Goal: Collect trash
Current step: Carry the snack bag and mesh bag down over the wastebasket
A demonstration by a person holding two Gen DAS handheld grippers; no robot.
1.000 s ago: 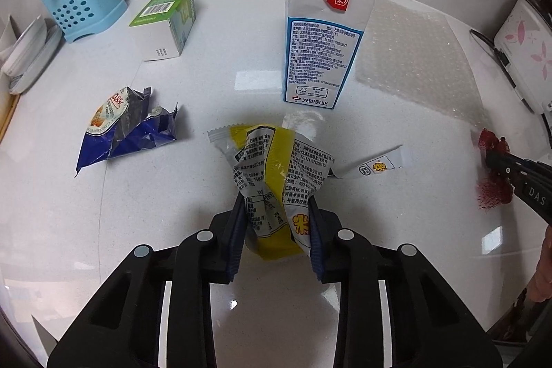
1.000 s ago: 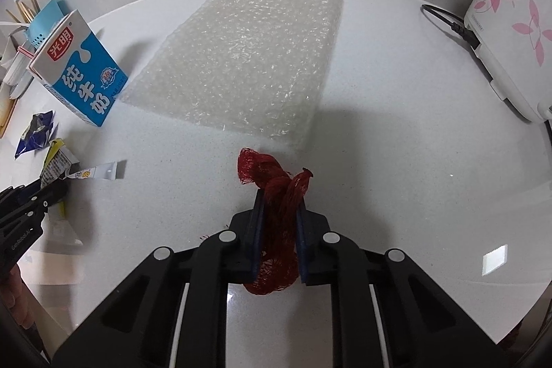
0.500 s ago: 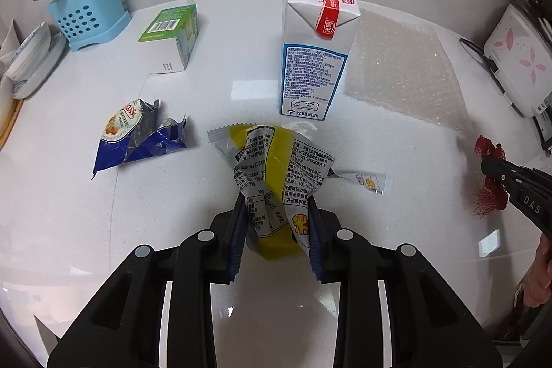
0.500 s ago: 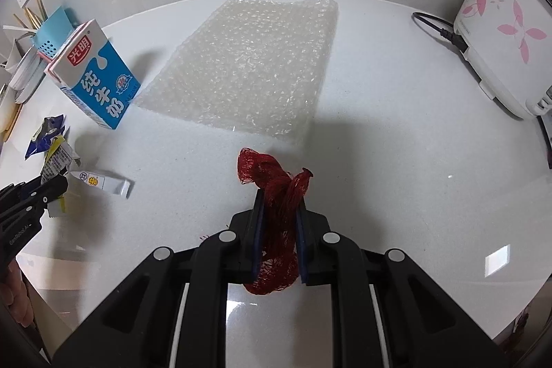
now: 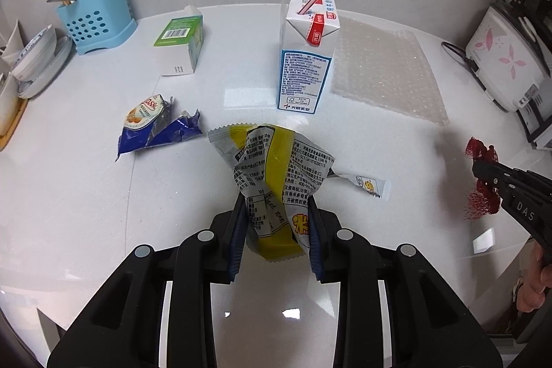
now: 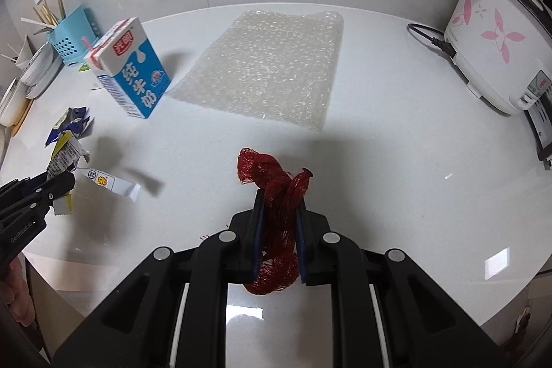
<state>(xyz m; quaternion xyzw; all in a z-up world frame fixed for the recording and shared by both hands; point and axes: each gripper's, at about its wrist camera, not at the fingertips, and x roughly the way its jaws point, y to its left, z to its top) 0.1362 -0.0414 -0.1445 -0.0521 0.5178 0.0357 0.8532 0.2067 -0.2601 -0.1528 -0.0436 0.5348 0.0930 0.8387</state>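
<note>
1. On the white desk (image 5: 86, 181) lie one blue-and-white milk carton (image 5: 305, 57), one green-and-white box (image 5: 181, 45), one torn blue snack wrapper (image 5: 155, 126), one small white sachet (image 5: 369, 187) and one clear bubble-wrap sheet (image 6: 265, 71).
2. The left hand-held gripper (image 5: 276, 226) pinches a crumpled yellow-and-silver wrapper (image 5: 276, 171), clear of the desk.
3. The right hand-held gripper (image 6: 278, 230), nearly closed, clamps a red mesh net (image 6: 276, 192).

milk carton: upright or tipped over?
Upright. The milk carton stands on its base on the table, gabled top up with a straw poking out, beside the bubble wrap.
</note>
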